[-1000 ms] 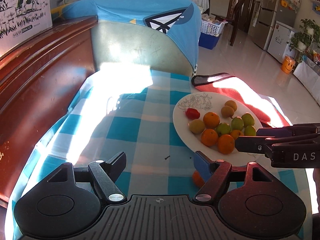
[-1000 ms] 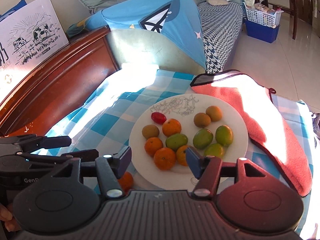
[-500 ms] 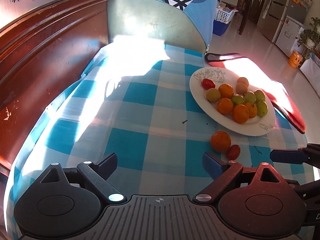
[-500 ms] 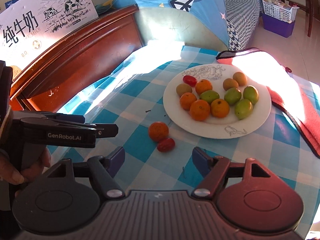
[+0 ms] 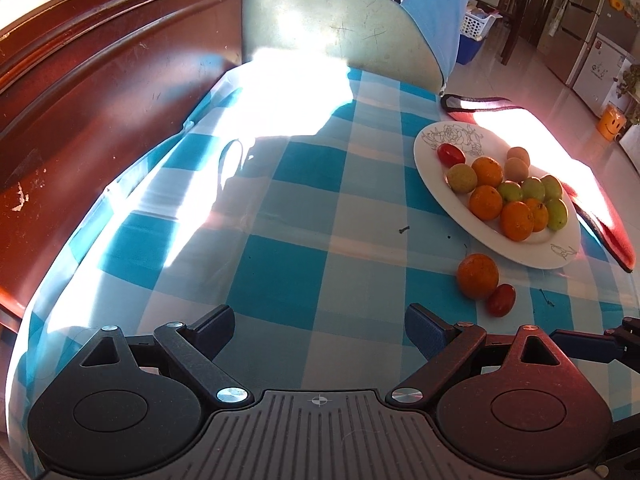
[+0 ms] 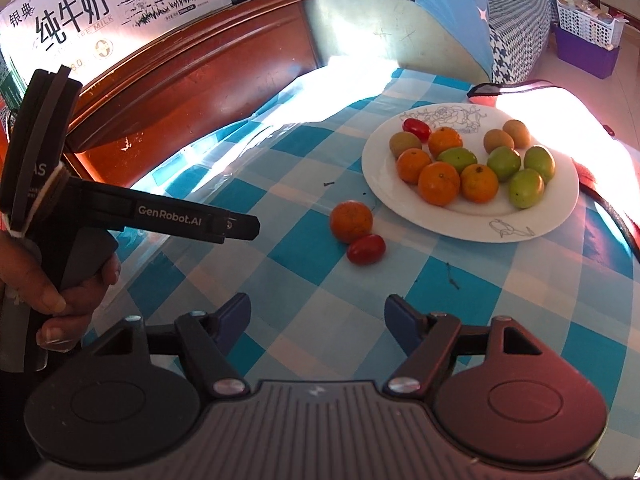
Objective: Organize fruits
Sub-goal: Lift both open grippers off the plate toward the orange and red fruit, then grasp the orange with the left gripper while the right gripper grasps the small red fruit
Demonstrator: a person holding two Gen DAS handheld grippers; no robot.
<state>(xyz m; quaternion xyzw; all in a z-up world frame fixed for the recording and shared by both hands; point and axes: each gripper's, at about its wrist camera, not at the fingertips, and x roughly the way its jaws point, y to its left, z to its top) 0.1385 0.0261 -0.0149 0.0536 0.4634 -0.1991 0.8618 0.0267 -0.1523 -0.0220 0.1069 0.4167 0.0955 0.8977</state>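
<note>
A white plate (image 6: 552, 208) (image 5: 430, 168) holds oranges, green fruits, brown fruits and a red tomato on the blue checked tablecloth. A loose orange (image 6: 351, 221) (image 5: 478, 276) and a loose red tomato (image 6: 366, 249) (image 5: 501, 300) lie touching each other on the cloth just in front of the plate. My left gripper (image 5: 319, 328) is open and empty, left of the loose fruit; it also shows in the right wrist view (image 6: 240, 229). My right gripper (image 6: 317, 318) is open and empty, well short of the loose fruit.
A red cloth (image 6: 608, 184) lies under the plate's right side. A wooden headboard (image 5: 100, 92) runs along the left. A blue-covered chair back (image 5: 352, 36) stands at the table's far end. A milk carton box (image 6: 100, 4) sits behind the headboard.
Both grippers have pulled back and up from the plate. The loose orange and red tomato, earlier partly hidden near the fingers, now lie in full view ahead.
</note>
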